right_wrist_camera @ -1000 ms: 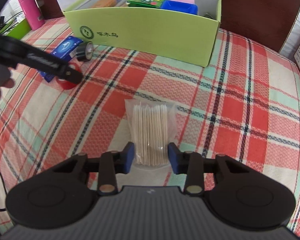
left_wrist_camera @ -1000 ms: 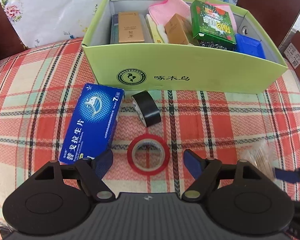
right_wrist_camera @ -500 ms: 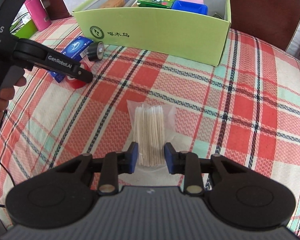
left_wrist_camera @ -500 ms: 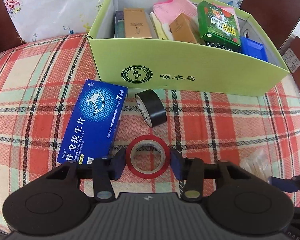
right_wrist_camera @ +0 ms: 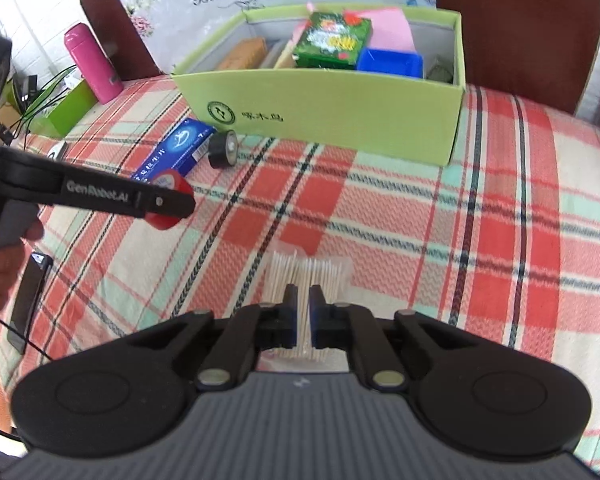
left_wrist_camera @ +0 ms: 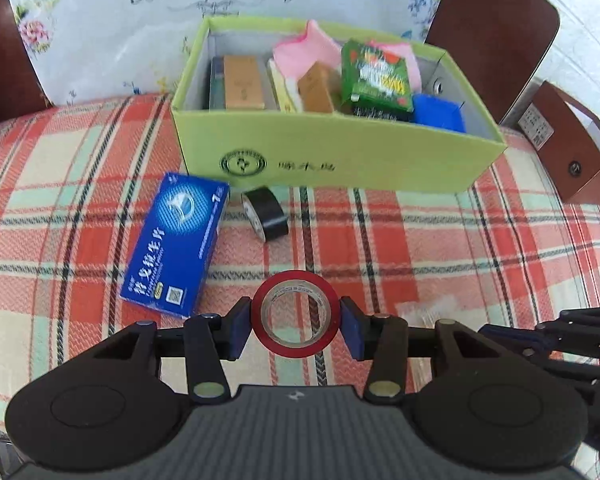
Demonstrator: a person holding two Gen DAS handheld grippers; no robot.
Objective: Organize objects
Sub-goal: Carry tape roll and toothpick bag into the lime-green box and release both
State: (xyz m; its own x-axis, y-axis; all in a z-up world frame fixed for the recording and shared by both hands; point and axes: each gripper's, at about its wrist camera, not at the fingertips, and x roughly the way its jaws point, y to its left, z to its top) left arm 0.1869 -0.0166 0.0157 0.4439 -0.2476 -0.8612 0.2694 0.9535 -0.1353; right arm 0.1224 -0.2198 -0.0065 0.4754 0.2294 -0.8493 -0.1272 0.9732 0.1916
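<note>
My left gripper (left_wrist_camera: 295, 330) is shut on a red tape roll (left_wrist_camera: 268, 336) and holds it above the plaid cloth; the roll also shows in the right wrist view (right_wrist_camera: 168, 184). My right gripper (right_wrist_camera: 304, 320) is shut on a clear bag of cotton swabs (right_wrist_camera: 312, 272), lifted off the cloth. A blue medicine box (left_wrist_camera: 176, 244) and a black tape roll (left_wrist_camera: 266, 214) lie in front of the light green box (left_wrist_camera: 340, 160), which holds several packs and pink cloths.
A pink bottle (right_wrist_camera: 94, 64) and a green container (right_wrist_camera: 66, 110) stand at the far left. A phone (right_wrist_camera: 26, 296) lies at the left edge. Brown chairs (right_wrist_camera: 520, 28) stand behind the table. A brown box (left_wrist_camera: 568, 152) sits at the right.
Both grippers closed on their objects and lifted them: the left on the red tape roll, the right on the swab bag. Both views rose and now look further over the green box.
</note>
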